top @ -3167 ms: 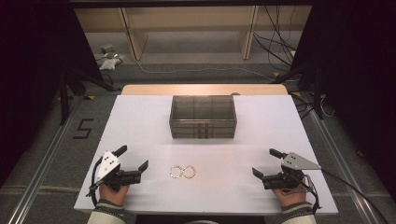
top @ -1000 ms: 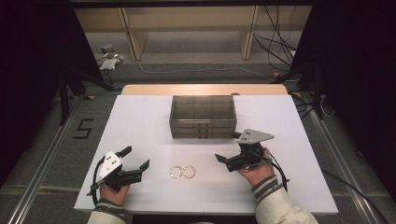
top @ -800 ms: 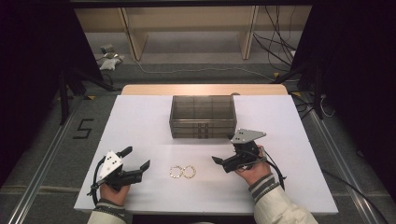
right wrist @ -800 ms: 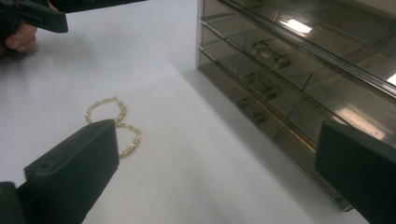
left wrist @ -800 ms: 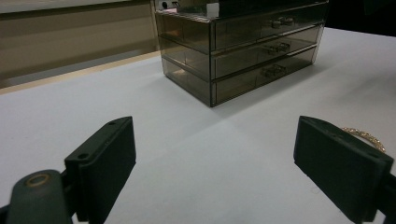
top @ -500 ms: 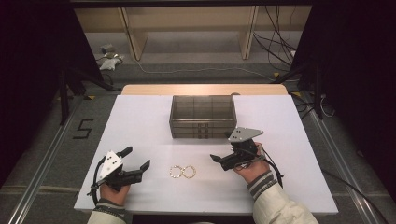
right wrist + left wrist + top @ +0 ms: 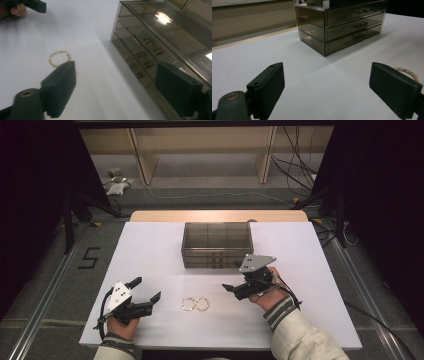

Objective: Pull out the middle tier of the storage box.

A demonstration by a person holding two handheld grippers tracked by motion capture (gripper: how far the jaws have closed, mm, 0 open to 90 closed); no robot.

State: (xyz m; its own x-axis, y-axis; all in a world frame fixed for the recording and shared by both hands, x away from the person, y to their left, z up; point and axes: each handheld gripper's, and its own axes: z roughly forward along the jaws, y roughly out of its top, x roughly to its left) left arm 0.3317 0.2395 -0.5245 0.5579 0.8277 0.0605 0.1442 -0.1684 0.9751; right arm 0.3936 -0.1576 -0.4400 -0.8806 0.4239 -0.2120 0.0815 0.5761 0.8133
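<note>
Bracelets point(image 7: 195, 304) lie on the white desk point(image 7: 150, 255), in front of the drawer box point(image 7: 217, 244). Right hand-held gripper point(image 7: 231, 289), just beside the box, has been narrowing, nothing between its jaws; approach low. Left hand-held gripper point(image 7: 148, 297) stands wide, empty.

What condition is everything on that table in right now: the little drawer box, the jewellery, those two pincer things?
Smoky transparent plastic drawer chest: upright, all drawers shut.
Two gold chain bracelets: lying flat on the white table, side by side, untouched.
Left gripper: jaws open, nothing between them, beside the bracelets.
Right gripper: jaws open but have just been closing, nothing between them, between chest and bracelets.
</note>
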